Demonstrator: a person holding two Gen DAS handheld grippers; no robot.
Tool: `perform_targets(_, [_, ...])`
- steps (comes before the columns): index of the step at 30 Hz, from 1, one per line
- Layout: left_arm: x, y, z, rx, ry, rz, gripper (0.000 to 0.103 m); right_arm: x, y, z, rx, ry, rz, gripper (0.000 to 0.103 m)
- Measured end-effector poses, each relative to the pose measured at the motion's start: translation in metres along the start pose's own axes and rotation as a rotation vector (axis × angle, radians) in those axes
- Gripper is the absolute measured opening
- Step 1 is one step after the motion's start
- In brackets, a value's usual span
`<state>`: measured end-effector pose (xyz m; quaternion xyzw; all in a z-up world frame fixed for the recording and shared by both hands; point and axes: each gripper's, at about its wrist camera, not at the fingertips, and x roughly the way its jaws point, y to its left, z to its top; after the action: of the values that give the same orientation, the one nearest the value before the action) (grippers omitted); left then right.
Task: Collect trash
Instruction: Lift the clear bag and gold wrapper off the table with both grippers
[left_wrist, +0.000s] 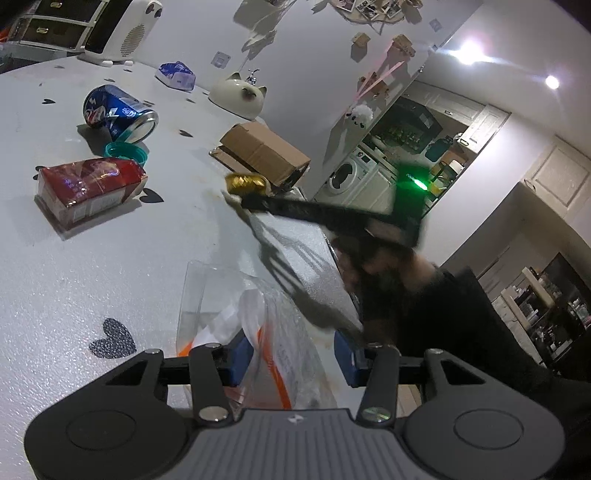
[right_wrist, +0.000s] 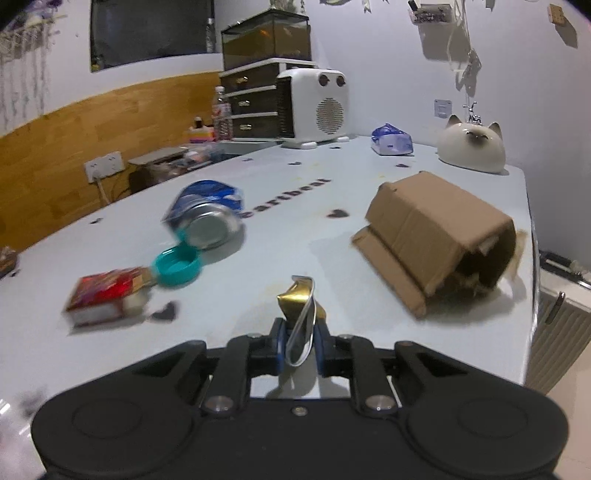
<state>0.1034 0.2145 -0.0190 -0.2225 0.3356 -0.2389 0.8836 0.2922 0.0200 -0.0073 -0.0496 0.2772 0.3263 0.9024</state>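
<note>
My right gripper (right_wrist: 300, 349) is shut on a crumpled gold wrapper (right_wrist: 298, 299) and holds it above the white table (right_wrist: 295, 229). In the left wrist view the right gripper (left_wrist: 243, 201) reaches in from the right with the gold wrapper (left_wrist: 245, 183) at its tip. My left gripper (left_wrist: 293, 358) is open, with a clear plastic bag (left_wrist: 255, 325) with orange markings lying between its blue pads. A crushed blue can (left_wrist: 118, 112), a teal lid (left_wrist: 125, 152), a red packet (left_wrist: 88, 190) and a cardboard box (left_wrist: 262, 151) lie on the table.
A white heater (right_wrist: 314, 107), a blue tissue pack (right_wrist: 391, 140) and a cat-shaped ceramic (right_wrist: 472, 147) stand at the back. The table's right edge (right_wrist: 530, 258) drops off beside the box. A drawer unit (right_wrist: 251, 103) stands behind the table.
</note>
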Motion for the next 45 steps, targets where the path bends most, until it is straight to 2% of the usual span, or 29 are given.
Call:
perform_targets(7, [0.007, 0.008, 0.002, -0.022, 0.010, 0.001, 0.049, -0.069, 0.009, -0.042, 0.052, -0.023, 0.025, 0.016])
perform_targets(13, [0.013, 0.010, 0.001, -0.050, 0.020, -0.038, 0.049, -0.118, 0.028, -0.074, 0.056, 0.013, 0.055, 0.016])
perform_targets(14, [0.013, 0.009, 0.000, -0.050, 0.018, -0.041, 0.047, -0.124, 0.032, -0.078, 0.052, 0.014, 0.065, 0.016])
perform_targets(16, [0.016, 0.008, -0.001, -0.048, 0.025, -0.040, 0.036, -0.134, 0.042, -0.087, 0.055, 0.022, 0.084, 0.017])
perform_targets(17, [0.017, 0.007, -0.002, -0.048, 0.027, -0.034, 0.026, -0.137, 0.045, -0.090, 0.055, 0.028, 0.083, 0.017])
perform_targets(20, [0.019, 0.004, -0.005, -0.046, 0.025, -0.028, 0.026, -0.141, 0.053, -0.097, 0.063, 0.033, 0.072, 0.018])
perform_targets(26, [0.015, -0.004, -0.010, -0.017, -0.004, 0.016, 0.025, -0.141, 0.059, -0.096, 0.095, 0.002, 0.010, 0.040])
perform_targets(28, [0.014, -0.006, -0.012, -0.015, -0.011, 0.025, 0.025, -0.139, 0.060, -0.093, 0.110, -0.009, -0.019, 0.056])
perform_targets(31, [0.013, -0.008, -0.013, -0.013, -0.018, 0.035, 0.025, -0.136, 0.058, -0.088, 0.151, -0.021, -0.040, 0.064])
perform_targets(41, [0.012, -0.012, -0.017, -0.004, -0.031, 0.051, 0.025, -0.120, 0.054, -0.084, 0.331, 0.016, -0.038, 0.061])
perform_targets(45, [0.012, -0.016, -0.018, 0.002, -0.033, 0.055, 0.025, -0.119, 0.052, -0.086, 0.379, 0.012, -0.008, 0.046])
